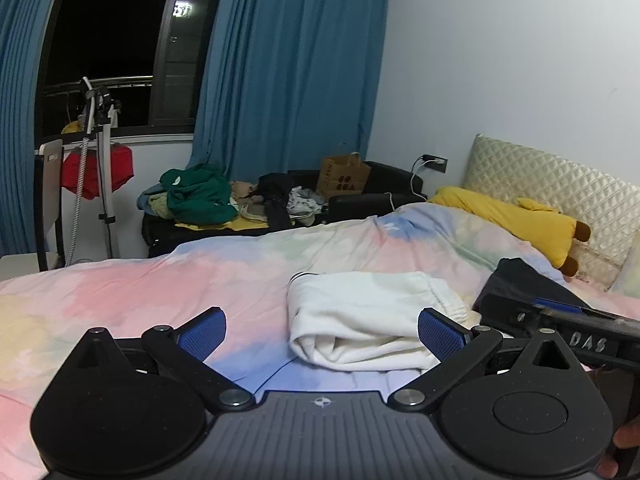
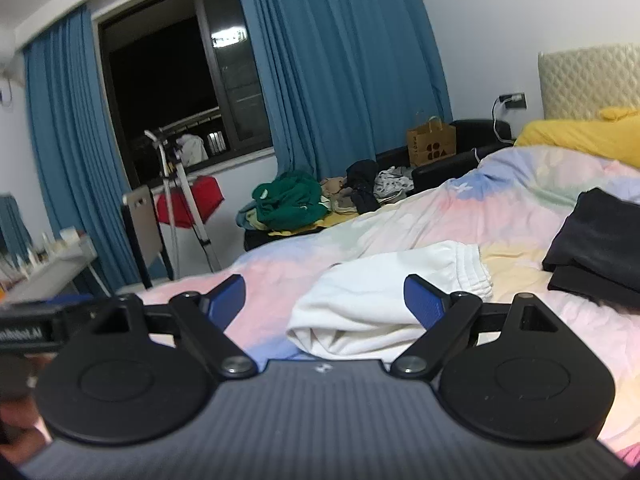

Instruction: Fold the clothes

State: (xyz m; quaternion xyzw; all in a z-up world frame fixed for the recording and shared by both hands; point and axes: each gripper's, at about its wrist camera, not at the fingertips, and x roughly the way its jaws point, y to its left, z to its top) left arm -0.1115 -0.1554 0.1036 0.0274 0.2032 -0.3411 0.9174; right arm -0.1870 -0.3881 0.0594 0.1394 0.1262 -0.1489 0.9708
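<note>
Holding both tools above the bed (image 1: 120, 280), I have my left gripper (image 1: 322, 330) spread wide with nothing between its blue pads (image 1: 202, 336), and my right gripper (image 2: 324, 300) is just as wide and just as empty. Neither touches any cloth.

Ahead of both lies the white garment (image 1: 368, 312), folded into a thick bundle on the pastel duvet (image 2: 520, 200), its elastic cuff or waistband turned toward the headboard (image 1: 560, 188). From the left wrist view it sits toward the right finger; from the right wrist view it sits between the fingers, but beyond them.

Just past it, nearer the headboard, rests a folded dark garment (image 2: 600, 240), apart from the white one. A yellow plush toy (image 1: 512, 220) lies against the headboard.

Beyond the bed a heap of loose clothes (image 1: 200, 196) with a green top covers a low black seat, a brown paper bag (image 1: 344, 178) standing beside it, under blue curtains (image 1: 288, 60).
</note>
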